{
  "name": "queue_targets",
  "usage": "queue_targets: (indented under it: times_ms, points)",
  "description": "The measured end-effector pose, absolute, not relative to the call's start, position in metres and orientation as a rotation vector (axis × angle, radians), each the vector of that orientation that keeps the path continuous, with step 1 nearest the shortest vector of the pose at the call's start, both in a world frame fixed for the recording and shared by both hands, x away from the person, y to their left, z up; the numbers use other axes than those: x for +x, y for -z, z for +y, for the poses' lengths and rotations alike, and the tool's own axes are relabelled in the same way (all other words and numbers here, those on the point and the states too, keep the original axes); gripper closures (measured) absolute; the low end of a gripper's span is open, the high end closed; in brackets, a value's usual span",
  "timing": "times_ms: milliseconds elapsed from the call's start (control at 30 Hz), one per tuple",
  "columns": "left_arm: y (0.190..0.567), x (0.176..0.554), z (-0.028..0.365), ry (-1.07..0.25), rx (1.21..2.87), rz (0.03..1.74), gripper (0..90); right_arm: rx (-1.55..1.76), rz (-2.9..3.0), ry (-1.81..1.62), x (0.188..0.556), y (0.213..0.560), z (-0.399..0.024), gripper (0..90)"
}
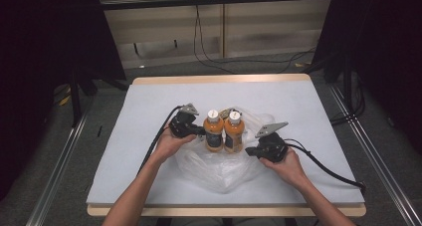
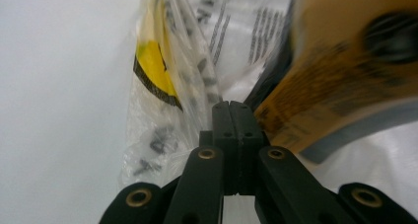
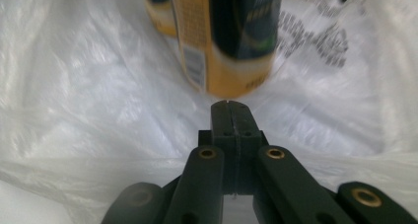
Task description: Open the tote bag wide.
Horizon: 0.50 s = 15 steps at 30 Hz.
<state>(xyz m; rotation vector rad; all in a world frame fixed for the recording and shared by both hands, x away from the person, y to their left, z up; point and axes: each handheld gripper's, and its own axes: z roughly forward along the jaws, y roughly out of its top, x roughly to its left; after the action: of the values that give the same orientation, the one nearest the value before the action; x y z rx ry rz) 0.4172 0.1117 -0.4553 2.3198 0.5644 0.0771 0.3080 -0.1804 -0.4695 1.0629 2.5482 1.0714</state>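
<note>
Two orange bottles with white caps, one on the left (image 1: 214, 132) and one on the right (image 1: 234, 132), stand side by side on a crumpled clear plastic bag (image 1: 219, 172). My left gripper (image 1: 201, 131) is at the left bottle's side, jaws pressed together. In the left gripper view its tips (image 2: 230, 106) sit against the printed bag (image 2: 167, 86), with the bottle's orange label (image 2: 340, 86) just to the right. My right gripper (image 1: 247, 150), also shut, points at the right bottle's base (image 3: 231, 46) over the bag (image 3: 88, 86). I see nothing pinched between either pair of jaws.
The bag lies mid-table on a white cloth (image 1: 149, 101) covering a wooden-edged table. Black cables trail from both grippers, one toward the front left (image 1: 154, 146) and one toward the front right (image 1: 328, 171). Dark stands and floor cables surround the table.
</note>
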Motion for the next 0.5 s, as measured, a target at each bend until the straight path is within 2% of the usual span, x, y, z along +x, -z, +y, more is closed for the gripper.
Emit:
queue_targets:
  times_ms: [133,200,400,500]
  points:
    - [0.474,0.427,0.112,-0.091,2.36,0.617,90.0,1.066,2.567,-1.035,0.305,0.477,-0.183,90.0]
    - [0.478,0.43,0.116,-0.074,2.31,0.663,90.0,1.073,2.565,-1.021,0.304,0.476,-0.185,90.0]
    - [0.48,0.435,0.121,-0.141,2.279,0.72,90.0,1.073,2.549,-1.02,0.296,0.476,-0.194,90.0]
    - [0.483,0.441,0.13,-0.086,2.213,0.802,90.0,1.073,2.553,-1.022,0.293,0.476,-0.197,90.0]
